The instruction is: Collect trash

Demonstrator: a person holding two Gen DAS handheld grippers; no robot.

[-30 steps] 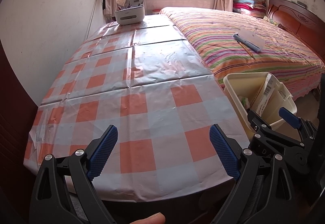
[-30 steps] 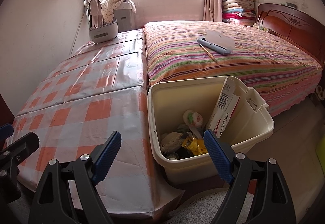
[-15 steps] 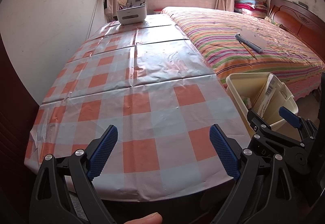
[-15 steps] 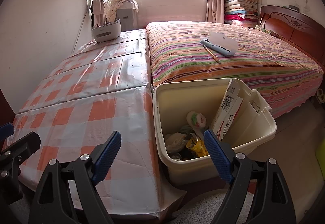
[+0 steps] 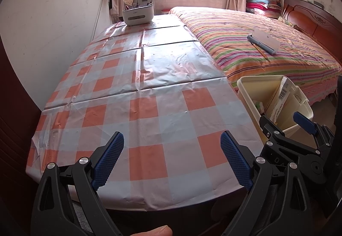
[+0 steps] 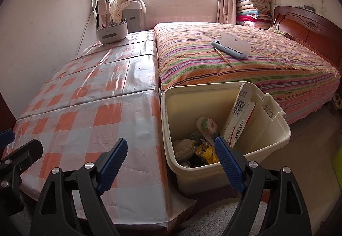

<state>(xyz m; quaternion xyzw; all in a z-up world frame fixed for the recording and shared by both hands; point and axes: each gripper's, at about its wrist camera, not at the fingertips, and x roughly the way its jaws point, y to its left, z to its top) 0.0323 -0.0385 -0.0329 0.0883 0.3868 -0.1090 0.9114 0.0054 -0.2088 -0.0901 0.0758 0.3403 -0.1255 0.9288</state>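
A cream plastic bin (image 6: pixel 275 127) stands on the floor between the table and the bed; in the left wrist view the bin (image 5: pixel 252 84) is at the right. Inside it lie a white-and-red carton (image 6: pixel 239 118), a yellow wrapper (image 6: pixel 205 151) and crumpled scraps. My right gripper (image 6: pixel 171 152) hovers open over the table's corner and the bin's near rim, nothing between its blue pads. My left gripper (image 5: pixel 172 150) is open above the near end of the orange-and-white checked tablecloth (image 5: pixel 136 95), holding nothing. The right gripper (image 5: pixel 286 124) also shows at the right edge of the left wrist view.
A white caddy (image 6: pixel 112 33) with utensils sits at the table's far end. On the striped bed (image 6: pixel 245 65) lie a grey box (image 6: pixel 232 45) and a pencil (image 6: pixel 223 56). A wooden headboard (image 6: pixel 310 28) and stacked quilts (image 6: pixel 254 7) stand at the right. A fingertip (image 5: pixel 154 231) shows at the bottom.
Both views have tilted slightly, so the table, bin and bed sit a little lower in the frames. The grippers stay open and hold nothing.
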